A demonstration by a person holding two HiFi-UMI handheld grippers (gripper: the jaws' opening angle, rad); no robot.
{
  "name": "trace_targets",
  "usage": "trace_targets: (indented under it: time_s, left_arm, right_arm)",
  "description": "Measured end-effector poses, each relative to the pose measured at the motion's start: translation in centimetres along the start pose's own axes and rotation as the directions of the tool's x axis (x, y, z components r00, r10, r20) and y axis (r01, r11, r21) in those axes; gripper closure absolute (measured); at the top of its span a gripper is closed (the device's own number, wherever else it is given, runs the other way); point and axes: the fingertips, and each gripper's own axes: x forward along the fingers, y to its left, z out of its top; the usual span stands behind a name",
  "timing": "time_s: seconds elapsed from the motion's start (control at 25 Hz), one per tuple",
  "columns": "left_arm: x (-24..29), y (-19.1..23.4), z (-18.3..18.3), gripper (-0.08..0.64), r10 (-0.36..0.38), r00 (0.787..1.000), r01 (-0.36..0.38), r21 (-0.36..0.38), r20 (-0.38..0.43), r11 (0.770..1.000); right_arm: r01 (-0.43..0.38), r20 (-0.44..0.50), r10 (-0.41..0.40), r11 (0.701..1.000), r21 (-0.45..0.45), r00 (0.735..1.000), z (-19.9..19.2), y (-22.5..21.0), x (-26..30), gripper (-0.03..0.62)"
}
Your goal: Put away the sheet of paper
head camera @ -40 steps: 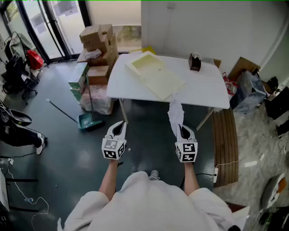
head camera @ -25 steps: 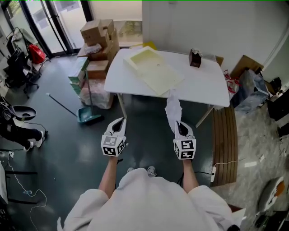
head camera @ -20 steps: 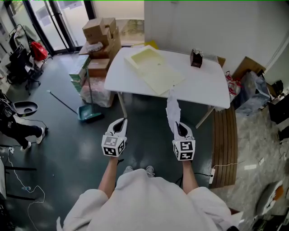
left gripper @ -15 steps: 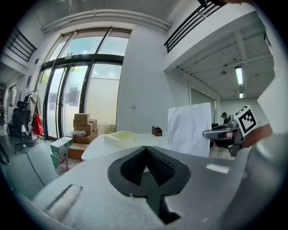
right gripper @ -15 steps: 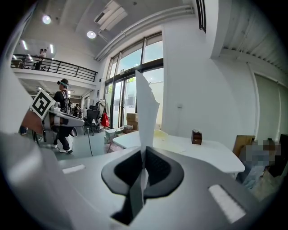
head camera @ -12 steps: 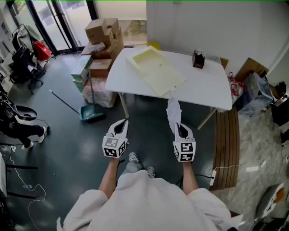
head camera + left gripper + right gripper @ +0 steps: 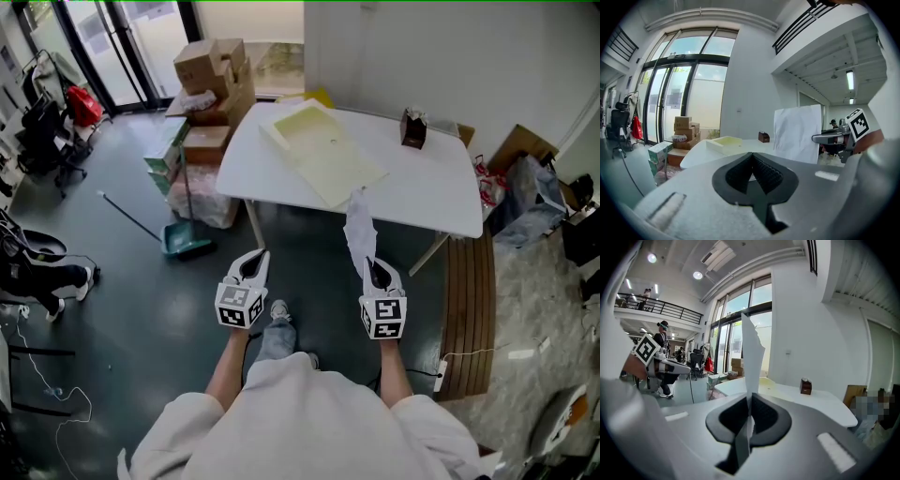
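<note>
Currently the right hand-held gripper (image 7: 375,269) pinches the sheet of paper (image 7: 358,223) upright; the left hand-held gripper (image 7: 251,266) is closed, empty. Firm grip advised toward the counter (image 7: 422,187) ahead.

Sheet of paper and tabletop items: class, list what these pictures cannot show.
- Sheet of paper: right gripper view sees it edge-on; its faces are hidden there.
- Small brown box: too small in head view to identify.
- Pale yellow tray: its dark mark is too small in head view.
</note>
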Motion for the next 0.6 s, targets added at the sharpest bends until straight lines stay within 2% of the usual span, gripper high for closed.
trace_targets:
  time_s: [0.32, 0.6]
  left_arm:
    - [6.1, 3.1, 1.2, 0.558, -0.042, 0.999, 0.042, -0.002, 0.008, 0.999]
    - [11.6, 8.1, 2.9, 0.558, -0.071, 0.997, 0.071, -0.016, 0.005, 0.997]
  right_arm:
    - [0.017, -0.002, -0.017, 0.999, -0.042, 1.0, 1.8, -1.5, 5.7, 0.591]
    - [0.046, -0.016, -0.046, 0.998, -0.046, 0.999, 3.9, -2.8, 12.3, 0.591]
